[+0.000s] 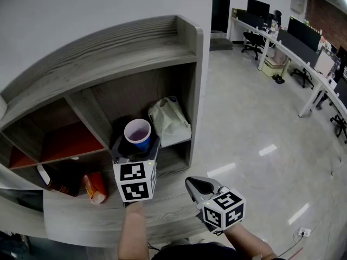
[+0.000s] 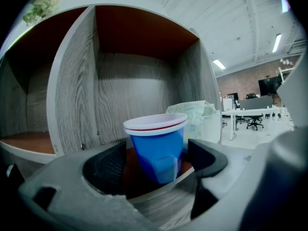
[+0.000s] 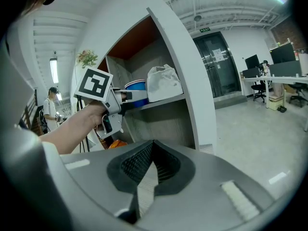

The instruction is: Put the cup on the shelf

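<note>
Directly below the head camera stands a grey wood-grain shelf point(image 1: 196, 47) with reddish-brown inner panels, divided into open compartments. A blue cup point(image 1: 137, 134) with a white rim and pale inside stands upright on the board of the right-hand compartment, close to the board's front edge. It is empty as far as the head view shows.

Around the cup is the left gripper point(image 1: 136, 148), held nearly level with its marker cube toward the camera. Its jaws stand wide apart, one on each side of the cup. In the left gripper view there is a clear gap between the left pad and the cup point(image 2: 156, 146); the right pad is close to it and does not appear to press.

Behind the cup, toward the compartment's right wall and back corner, lies a crumpled white plastic bag point(image 1: 169, 121).

On the lower board, near its left end, rest an orange snack packet point(image 1: 95, 187) and a dark object point(image 1: 59, 179) that I cannot identify.

Lower right in the head view, the right gripper point(image 1: 194, 184) hangs off the shelf, above the glossy grey floor point(image 1: 260, 118). Its own view shows its jaws point(image 3: 151, 150) closed together with nothing between them.

Office desks point(image 1: 303, 64) and chairs line the far right.
</note>
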Tool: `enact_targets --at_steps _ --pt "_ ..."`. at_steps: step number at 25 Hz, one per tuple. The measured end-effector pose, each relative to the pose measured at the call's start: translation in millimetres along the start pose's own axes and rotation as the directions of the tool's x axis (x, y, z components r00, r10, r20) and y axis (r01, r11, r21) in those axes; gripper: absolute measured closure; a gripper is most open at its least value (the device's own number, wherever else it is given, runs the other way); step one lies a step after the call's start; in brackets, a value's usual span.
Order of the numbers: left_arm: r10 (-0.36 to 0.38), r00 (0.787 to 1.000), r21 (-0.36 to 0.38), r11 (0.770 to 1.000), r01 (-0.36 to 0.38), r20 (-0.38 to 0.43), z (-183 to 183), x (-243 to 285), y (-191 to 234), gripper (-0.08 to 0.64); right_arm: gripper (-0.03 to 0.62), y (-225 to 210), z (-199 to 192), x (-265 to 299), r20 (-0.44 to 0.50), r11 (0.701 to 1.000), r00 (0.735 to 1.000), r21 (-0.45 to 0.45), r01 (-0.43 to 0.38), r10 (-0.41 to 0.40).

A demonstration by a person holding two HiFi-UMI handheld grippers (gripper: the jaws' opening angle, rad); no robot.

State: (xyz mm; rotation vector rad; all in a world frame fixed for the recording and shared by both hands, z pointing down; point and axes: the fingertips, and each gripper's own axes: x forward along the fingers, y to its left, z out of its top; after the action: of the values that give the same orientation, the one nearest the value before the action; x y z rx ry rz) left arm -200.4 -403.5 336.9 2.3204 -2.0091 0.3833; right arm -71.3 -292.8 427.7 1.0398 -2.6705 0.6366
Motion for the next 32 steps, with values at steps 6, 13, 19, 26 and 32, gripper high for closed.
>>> enact_targets --at_steps 6,13,19,26,32 --pt "0.013 0.999 -0.038 0.999 -0.012 0.035 -2.5 -12.6 -3.6 0.152 0.594 1.2 0.0 -2.9 0.002 1.000 1.000 -0.003 -0.012 0.012" --pt "0.008 0.998 -0.058 0.998 -0.005 0.061 -10.6 -37.8 -10.4 0.209 0.594 10.3 -2.9 -1.0 -0.006 0.999 0.999 -0.012 -0.043 0.043" --pt "-0.019 0.996 -0.042 0.999 0.023 0.093 -11.5 -53.3 -18.3 0.351 0.595 14.9 -4.0 1.5 -0.008 0.998 0.998 -0.016 -0.058 0.057" --pt "-0.078 0.995 0.010 0.997 0.077 0.060 -17.8 -43.6 -29.9 0.565 0.594 18.8 -5.0 1.9 -0.012 0.998 0.998 -0.012 -0.065 0.065" --pt "-0.066 0.997 -0.009 0.998 0.067 0.050 -17.9 -30.6 -21.9 0.565 0.595 17.7 -4.2 0.4 -0.008 0.998 0.998 -0.005 -0.056 0.056"
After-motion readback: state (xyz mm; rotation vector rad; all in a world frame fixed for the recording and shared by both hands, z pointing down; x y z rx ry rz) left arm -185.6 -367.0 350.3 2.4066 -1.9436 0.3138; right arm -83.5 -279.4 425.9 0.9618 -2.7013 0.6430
